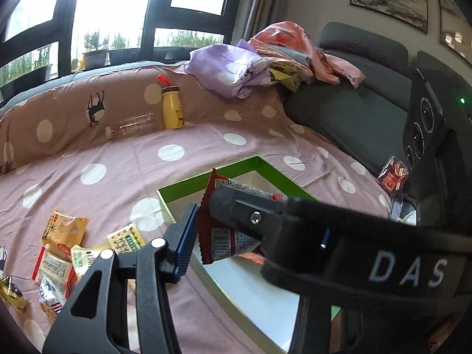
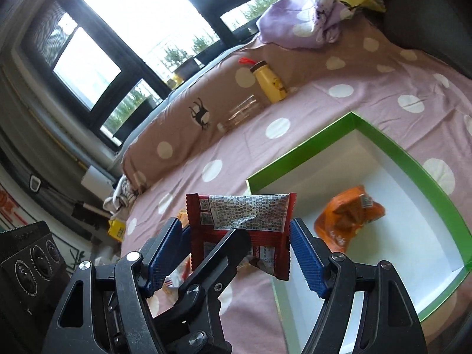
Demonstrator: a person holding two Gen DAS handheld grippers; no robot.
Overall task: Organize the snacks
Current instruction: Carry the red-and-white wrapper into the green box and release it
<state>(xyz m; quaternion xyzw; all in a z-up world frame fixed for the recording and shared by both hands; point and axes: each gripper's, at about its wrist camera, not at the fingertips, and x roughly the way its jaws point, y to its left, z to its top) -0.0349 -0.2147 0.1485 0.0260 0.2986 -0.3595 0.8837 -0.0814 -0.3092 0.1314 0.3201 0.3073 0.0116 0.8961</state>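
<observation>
A red snack packet (image 1: 227, 230) hangs over the near left edge of a green box with a white inside (image 1: 277, 174). My left gripper (image 1: 203, 221) is shut on the packet. In the right wrist view the same packet (image 2: 240, 224) sits between the wide-apart blue pads (image 2: 306, 256) of my right gripper (image 2: 236, 250), which is open; the left gripper's black finger crosses in front of it. An orange snack bag (image 2: 349, 216) lies inside the box (image 2: 398, 147). Several loose snack packets (image 1: 62, 253) lie on the pink dotted sheet at the left.
A yellow bottle (image 1: 172, 107) and a clear plastic bottle (image 1: 131, 128) lie against the brown bolster at the back. A pile of clothes (image 1: 265, 62) sits on the grey sofa. A small red packet (image 1: 393, 174) lies at the right by a black device.
</observation>
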